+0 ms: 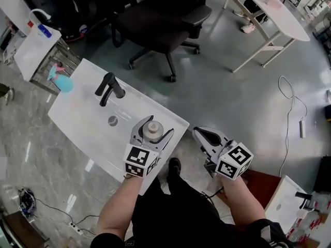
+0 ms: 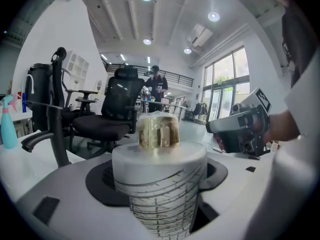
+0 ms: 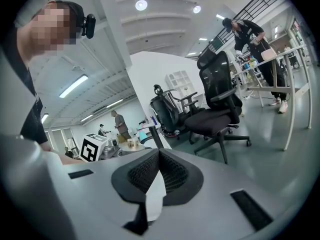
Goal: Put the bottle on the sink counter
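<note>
bottle (image 2: pixel 159 184): white body with thin black line pattern, amber cap under clear wrap. it stands upright between the left gripper (image 1: pixel 152 130) jaws, which are clamped on its body from both sides. in the head view it's over the near right corner of the sink counter (image 1: pixel 77 112), close to the edge by the person. can't tell whether its base touches the surface.

right gripper (image 1: pixel 206 136): off the counter, just past its right end, over the floor. jaws are together, pads touching, nothing between them in the right gripper view.

counter layout: drain (image 1: pixel 113 120) in the middle of the basin, just left of the bottle. black faucet (image 1: pixel 109 87) on the far side. teal spray bottle (image 1: pixel 62 80) at the far left end, well apart from the bottle.

beyond the counter: black office chair (image 1: pixel 165 25) on the grey floor, long white table (image 1: pixel 276 9) at top right, loose cable (image 1: pixel 290 112) on the floor to the right. second small white sink unit (image 1: pixel 284 200) at lower right.
</note>
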Motion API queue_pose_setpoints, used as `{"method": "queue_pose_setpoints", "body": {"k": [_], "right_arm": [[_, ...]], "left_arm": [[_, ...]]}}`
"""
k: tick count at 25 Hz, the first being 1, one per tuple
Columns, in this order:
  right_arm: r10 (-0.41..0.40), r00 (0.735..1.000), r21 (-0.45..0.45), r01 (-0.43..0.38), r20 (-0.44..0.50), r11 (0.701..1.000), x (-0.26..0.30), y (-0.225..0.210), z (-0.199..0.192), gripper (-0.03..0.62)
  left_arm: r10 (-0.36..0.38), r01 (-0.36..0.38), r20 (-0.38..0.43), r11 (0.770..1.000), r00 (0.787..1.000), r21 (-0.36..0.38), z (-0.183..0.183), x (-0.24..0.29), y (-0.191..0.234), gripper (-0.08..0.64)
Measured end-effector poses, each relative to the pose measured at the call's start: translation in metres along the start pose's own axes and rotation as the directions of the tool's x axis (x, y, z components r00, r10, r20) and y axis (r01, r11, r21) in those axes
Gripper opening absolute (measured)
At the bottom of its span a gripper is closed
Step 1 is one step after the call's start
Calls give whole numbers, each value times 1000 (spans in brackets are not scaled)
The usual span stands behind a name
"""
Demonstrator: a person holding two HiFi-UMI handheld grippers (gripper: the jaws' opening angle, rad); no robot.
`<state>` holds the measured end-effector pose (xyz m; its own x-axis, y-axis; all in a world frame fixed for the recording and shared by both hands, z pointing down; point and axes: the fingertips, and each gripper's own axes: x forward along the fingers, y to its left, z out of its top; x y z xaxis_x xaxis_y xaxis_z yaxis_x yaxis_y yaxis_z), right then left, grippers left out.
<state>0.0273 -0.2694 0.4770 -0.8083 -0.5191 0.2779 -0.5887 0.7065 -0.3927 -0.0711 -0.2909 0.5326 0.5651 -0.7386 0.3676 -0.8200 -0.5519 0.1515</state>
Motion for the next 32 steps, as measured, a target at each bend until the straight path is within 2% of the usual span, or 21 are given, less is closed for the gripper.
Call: {"method": "queue_pose_setpoints", "body": {"k": [4, 12, 32], "right_arm": [[-2, 1000, 6, 2, -5, 1000, 1, -5, -8, 14], [10, 1000, 10, -10, -17, 1000, 3, -8, -19, 14], [-74, 996, 12, 74, -47, 997, -28, -28, -41, 14]], "left_arm": [[-6, 6, -18, 1000, 1000, -15, -13, 14, 0, 336], [-20, 20, -72, 1000, 997, 2, -44, 40, -4, 336], [-21, 21, -151, 1000, 988, 2, -85, 78, -7, 336]]}}
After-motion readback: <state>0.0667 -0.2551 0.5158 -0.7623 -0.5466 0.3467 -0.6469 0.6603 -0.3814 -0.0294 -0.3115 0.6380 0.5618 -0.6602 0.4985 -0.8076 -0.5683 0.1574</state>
